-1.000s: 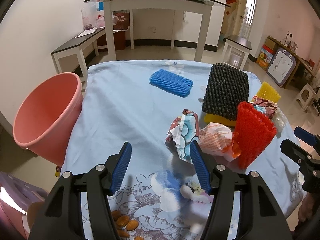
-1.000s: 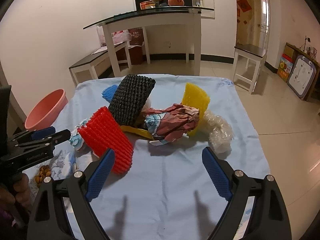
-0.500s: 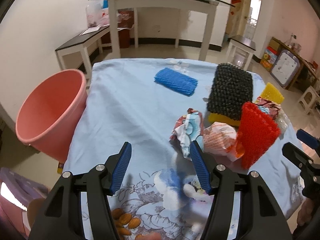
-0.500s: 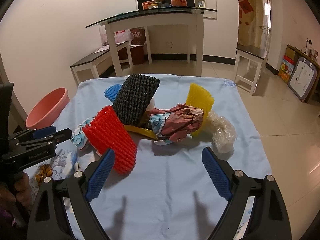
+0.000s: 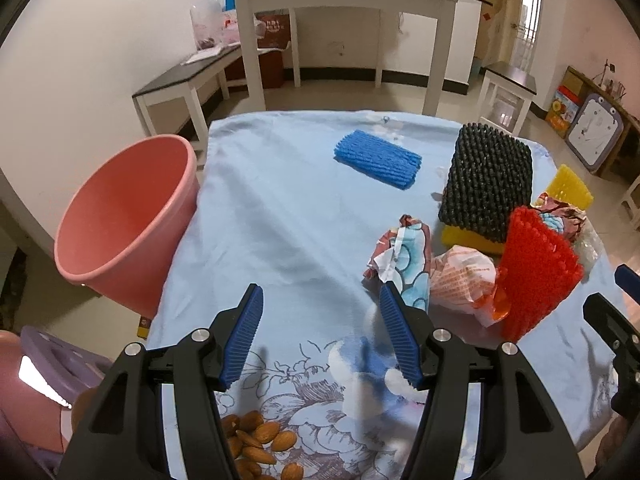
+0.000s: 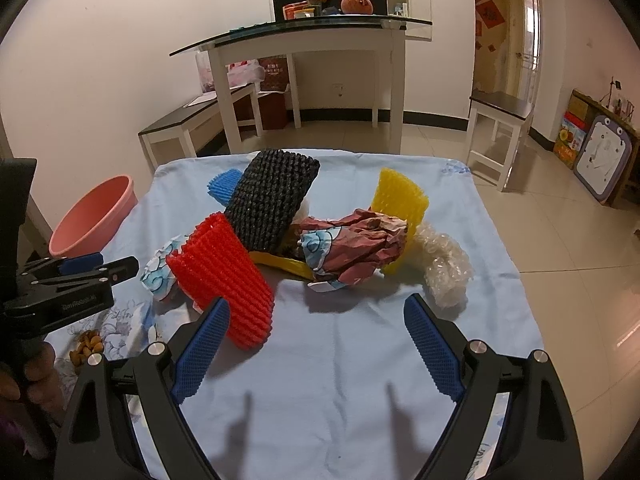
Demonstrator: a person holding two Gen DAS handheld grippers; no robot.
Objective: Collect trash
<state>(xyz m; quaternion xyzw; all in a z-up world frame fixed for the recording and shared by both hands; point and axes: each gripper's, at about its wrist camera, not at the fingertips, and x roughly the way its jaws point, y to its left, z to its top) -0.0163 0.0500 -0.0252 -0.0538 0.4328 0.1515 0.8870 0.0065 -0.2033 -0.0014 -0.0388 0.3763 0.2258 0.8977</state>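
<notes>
Left wrist view: the left gripper (image 5: 320, 300) fills the lower centre of the frame, its jaws apart with nothing between them, only bare cloth (image 5: 280, 216). A heap of almonds (image 5: 256, 440) lies at the bottom edge, between the gripper's arms. Just beyond the right-hand pad sits a crumpled printed wrapper (image 5: 404, 256), touching a crumpled white-and-orange wrapper (image 5: 460, 276) to its right. A red foam net (image 5: 536, 276) stands upright at centre right, against that wrapper. Behind it a black foam net (image 5: 488, 180) leans on a yellow piece (image 5: 468, 240). A blue foam net (image 5: 378, 158) lies flat and alone at upper centre, well apart from the pile. The pink bucket (image 5: 124, 220) stands at the left of the frame, beside the table edge, mouth tilted toward the camera.

Right wrist view: the right gripper (image 6: 316, 320) occupies the bottom of the frame, jaws wide apart and empty over bare cloth. The red net touches or overlaps the left pad's tip; contact cannot be confirmed. At centre lies a crumpled maroon wrapper (image 6: 356, 244), with clear bubble wrap (image 6: 444, 264) to its right and a yellow foam net (image 6: 398, 196) upright behind it. The black net leans over the pile at upper centre. The left gripper enters from the left edge, held by a hand (image 6: 32, 376) at lower left. The bucket shows at the far left, beyond the table edge.
</notes>
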